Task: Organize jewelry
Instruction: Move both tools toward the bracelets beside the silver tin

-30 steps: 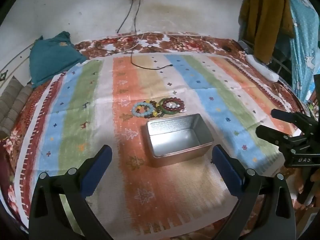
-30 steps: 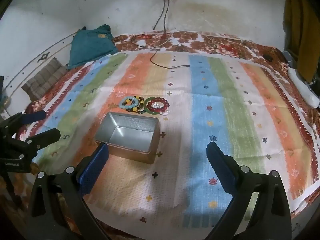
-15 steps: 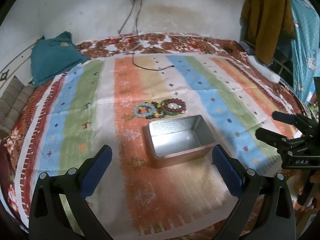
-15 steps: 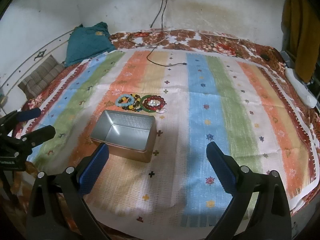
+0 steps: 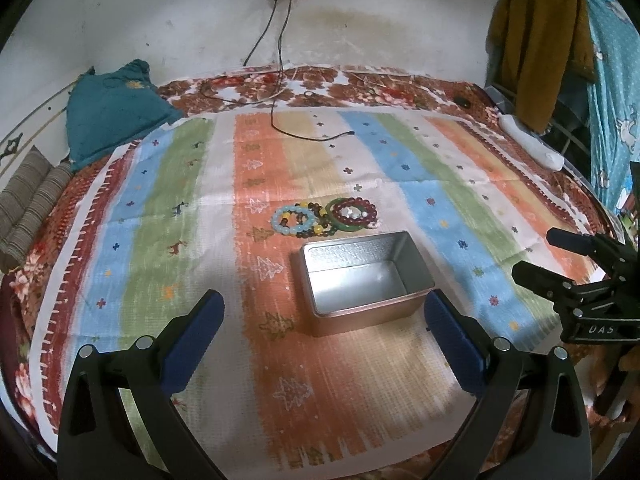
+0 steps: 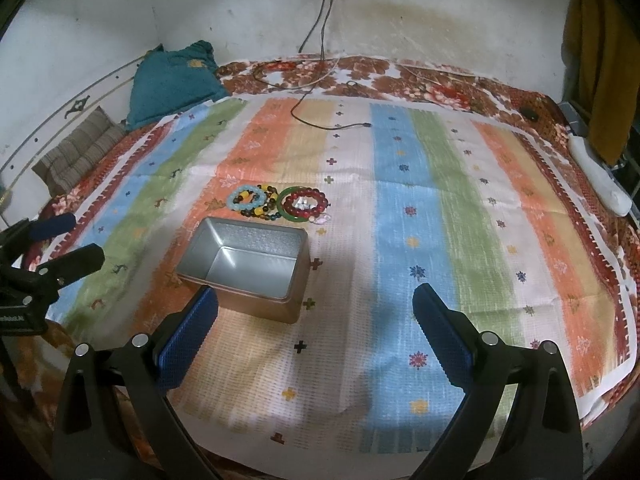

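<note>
An empty silver metal tin [image 5: 366, 280] [image 6: 246, 266] stands open on the striped cloth [image 5: 248, 360] [image 6: 400, 240]. Just behind it lies a cluster of bead bracelets: a pale blue one [image 5: 293, 219] [image 6: 246, 199], a dark and yellow beaded one [image 5: 314, 229] [image 6: 267, 210], a green bangle [image 5: 340, 222] [image 6: 291, 213] and a dark red one [image 5: 356, 210] [image 6: 307, 203]. My left gripper [image 5: 322, 312] is open and empty, near the tin's front. My right gripper [image 6: 316, 308] is open and empty, right of the tin; it also shows in the left wrist view [image 5: 536, 254].
A black charging cable [image 5: 304, 132] [image 6: 320, 118] lies on the far part of the cloth. A teal cushion [image 5: 112, 108] [image 6: 172, 80] and a striped cushion [image 5: 28, 204] [image 6: 76, 152] sit at the back left. Clothes [image 5: 536, 40] hang at the right.
Both grippers have moved slightly forward and lower toward the tin and bracelets. Nothing has been taken hold of.
</note>
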